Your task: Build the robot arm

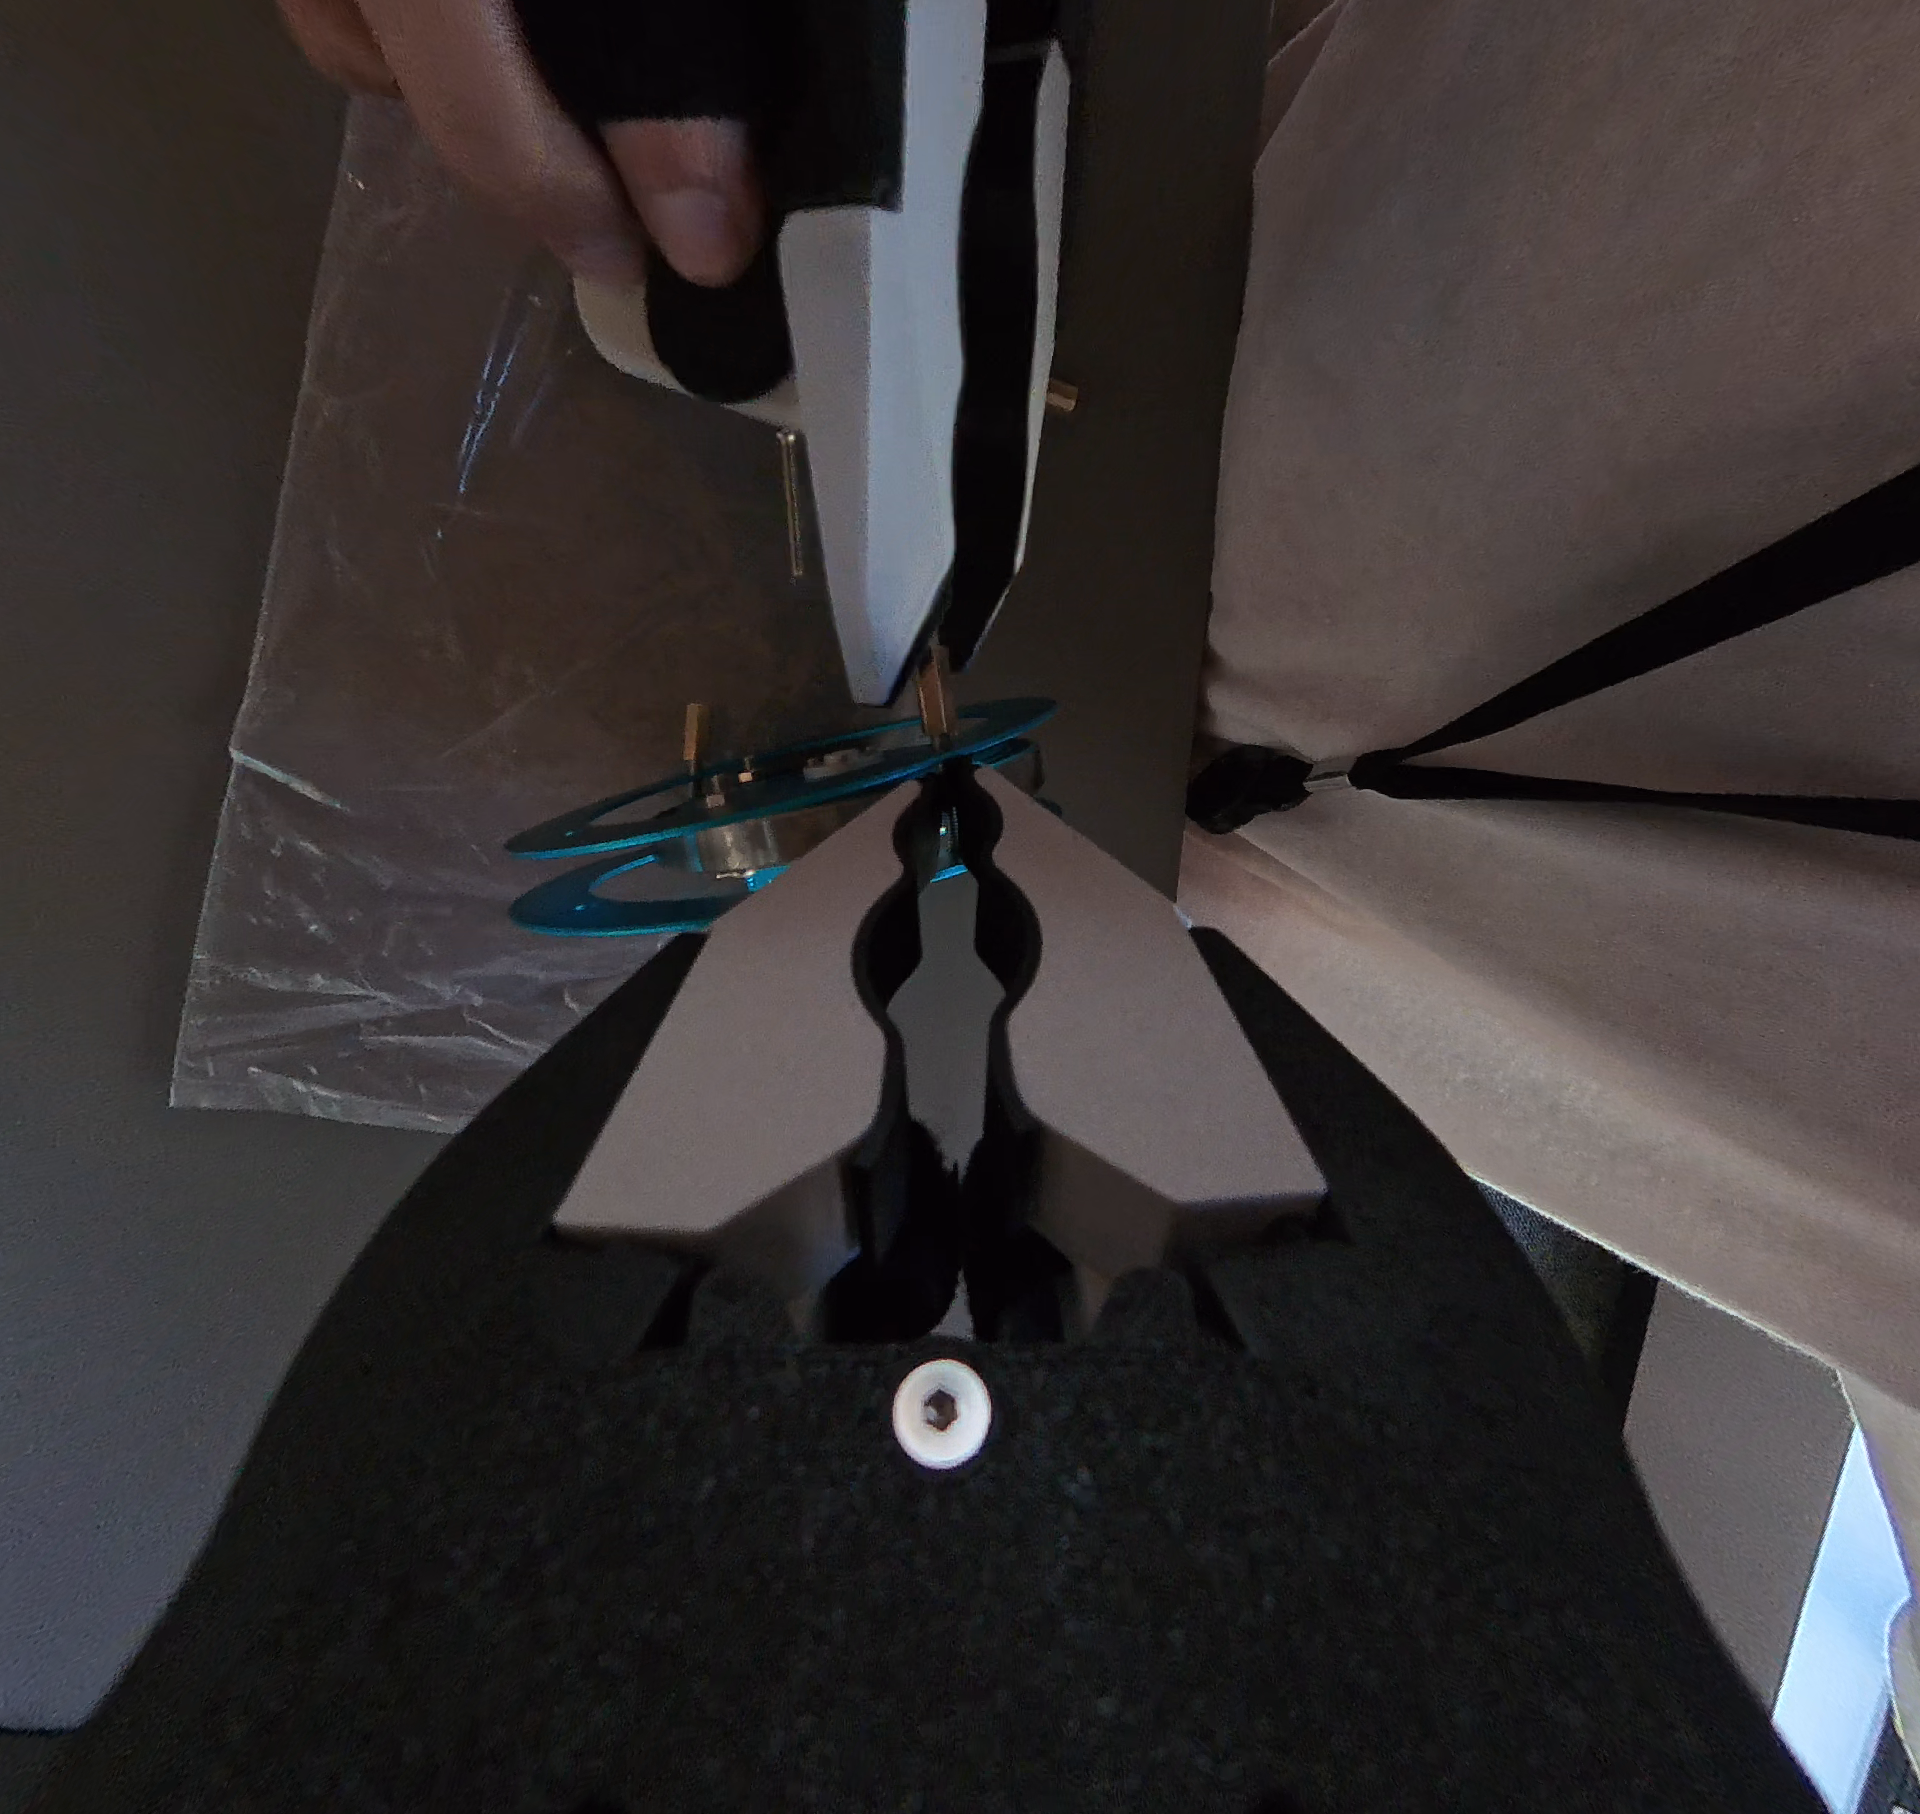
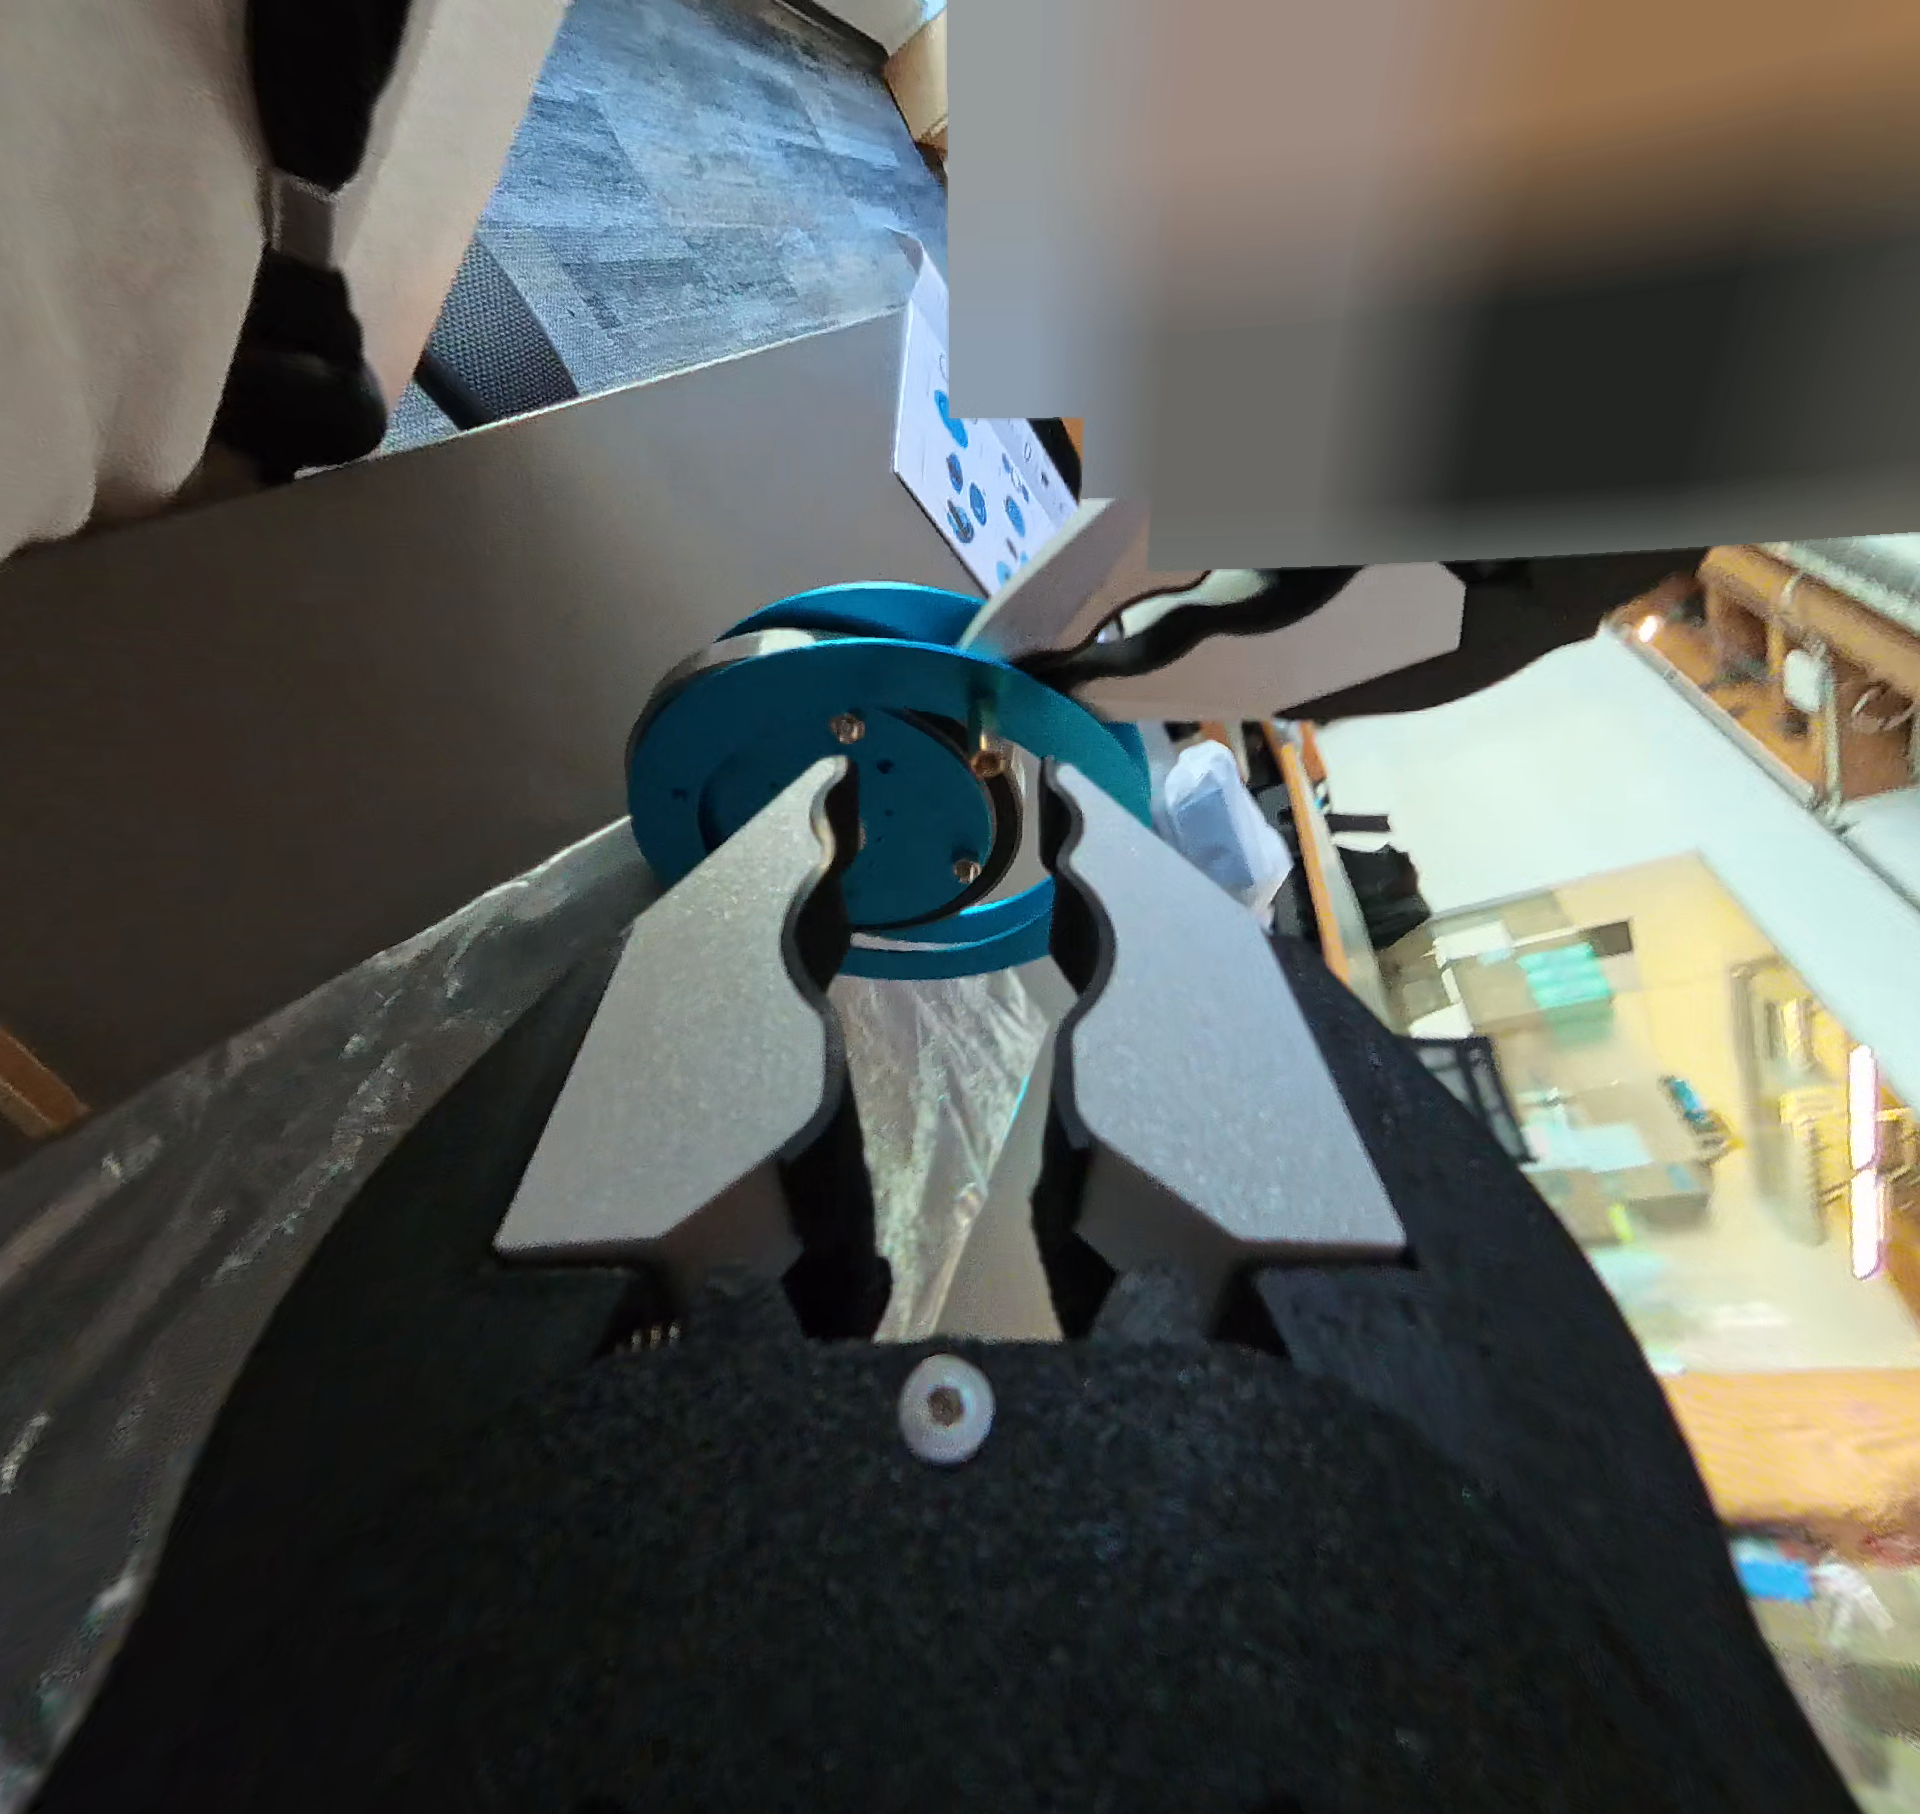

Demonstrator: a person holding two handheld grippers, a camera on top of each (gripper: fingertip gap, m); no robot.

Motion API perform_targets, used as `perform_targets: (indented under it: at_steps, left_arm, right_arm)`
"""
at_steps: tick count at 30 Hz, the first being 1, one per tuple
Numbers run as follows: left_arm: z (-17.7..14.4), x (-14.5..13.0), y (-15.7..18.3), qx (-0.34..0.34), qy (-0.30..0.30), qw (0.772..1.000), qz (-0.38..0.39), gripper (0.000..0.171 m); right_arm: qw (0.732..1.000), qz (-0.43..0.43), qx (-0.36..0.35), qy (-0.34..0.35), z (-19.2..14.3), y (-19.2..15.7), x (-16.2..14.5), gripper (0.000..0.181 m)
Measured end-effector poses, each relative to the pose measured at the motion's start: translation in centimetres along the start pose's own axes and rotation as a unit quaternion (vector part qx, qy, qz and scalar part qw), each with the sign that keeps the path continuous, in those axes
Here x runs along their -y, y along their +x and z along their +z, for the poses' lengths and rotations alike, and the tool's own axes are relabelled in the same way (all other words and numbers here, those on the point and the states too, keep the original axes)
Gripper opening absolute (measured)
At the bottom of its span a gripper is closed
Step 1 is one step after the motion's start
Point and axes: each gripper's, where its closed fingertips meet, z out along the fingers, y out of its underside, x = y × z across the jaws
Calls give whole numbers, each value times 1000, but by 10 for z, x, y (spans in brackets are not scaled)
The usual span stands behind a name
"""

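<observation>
My left gripper (image 1: 948, 798) pinches the rim of the blue disc stack (image 1: 774, 808) above the plastic bag (image 1: 436, 725) on the counter (image 2: 416, 601). My right gripper (image 2: 940, 777) seems nearly open in its own view, jaws astride a brass post (image 2: 987, 758).

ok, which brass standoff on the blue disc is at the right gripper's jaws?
The standoff beside the blue disc rim that the left gripper clamps, at the right gripper's open jaws. The other standoff stands clear.
</observation>
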Motion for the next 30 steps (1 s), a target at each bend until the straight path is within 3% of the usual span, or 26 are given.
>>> perform_targets:
  at_steps: [7, 10, 12, 14, 17, 20, 21, 22, 24, 25, 27, 30]
  left_arm:
    - [1, 0, 2, -6, -2, 1000, 0, 2]
    - [1, 1, 3, -6, 2, 1000, -2, 2]
    - [0, 2, 0, 0, 5, 1000, -5, 2]
    - [-1, 0, -2, 4, 4, 1000, -7, 2]
    - [0, 1, 1, 0, 12, 1000, -8, 2]
    - [3, 3, 5, -6, 14, 1000, 1, 2]
    - [3, 4, 5, -6, 14, 1000, 4, 2]
    - [4, 4, 5, -6, 14, 1000, 5, 2]
    - [3, 5, 3, -2, 19, 1000, 2, 2]
    - [3, 5, 2, -1, 21, 1000, 0, 2]
    - [1, 4, 2, 1, 20, 1000, 0, 2]
    - [1, 2, 2, 1, 15, 1000, 1, 2]
  right_arm:
    - [999, -31, -5, 11, 4, 6, 7, 3]
    - [990, 126, 62, 23, 3, 5, 6, 4]
    - [952, 282, 113, 28, 3, 8, 4, 4]
    - [878, 453, 150, 32, 5, 7, 3, 4]
    - [678, 707, 199, 27, 4, 4, 7, 4]
    - [459, 858, 228, 23, 0, -2, 11, 4]
    - [412, 881, 232, 24, -1, -3, 12, 4]
    - [390, 891, 230, 24, -2, -3, 12, 4]
    - [381, 899, 214, 20, -2, -1, 11, 4]
    - [393, 896, 208, 19, -2, 1, 10, 4]
    - [472, 857, 205, 28, -3, 2, 10, 5]
    - [650, 728, 216, 32, -2, -7, 8, 26]
